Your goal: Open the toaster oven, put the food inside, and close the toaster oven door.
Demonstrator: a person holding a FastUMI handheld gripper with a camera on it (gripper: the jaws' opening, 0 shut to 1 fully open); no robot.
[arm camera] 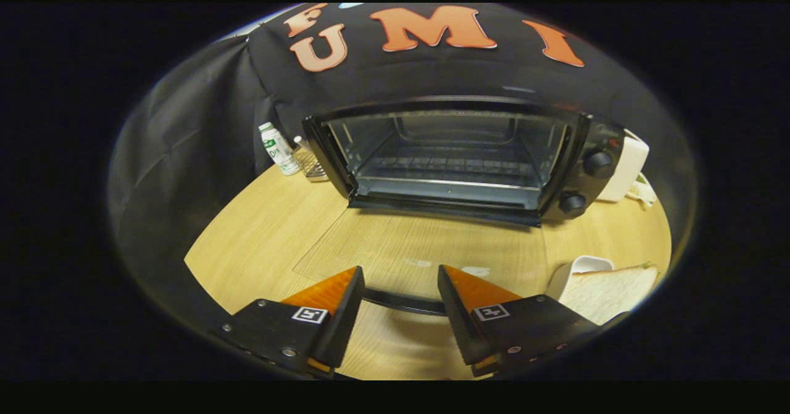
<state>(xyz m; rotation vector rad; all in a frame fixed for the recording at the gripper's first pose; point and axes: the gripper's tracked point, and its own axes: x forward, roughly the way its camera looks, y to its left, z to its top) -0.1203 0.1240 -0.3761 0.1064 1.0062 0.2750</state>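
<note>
A wooden bench (259, 229) carries a black toaster oven (457, 155) with its glass door (426, 247) folded down flat toward the viewer, showing the wire rack inside. The gripper (400, 290) has its fingers spread apart, gripping nothing, with the door's dark handle (401, 303) lying between them. A slice of bread (611, 290) sits just beside the right finger, and a small bottle (279, 149) stands left of the oven.

I see a light wooden table (265, 229) carrying a black toaster oven (457, 155), its glass door (426, 253) folded flat onto the wood. Left stands a white plastic bottle (279, 149) beside a wire rack (308, 164); right, white bread (611, 290) on a white dish (571, 272).

My gripper (400, 300) hovers with fingers spread, the door's handle between them.
</note>
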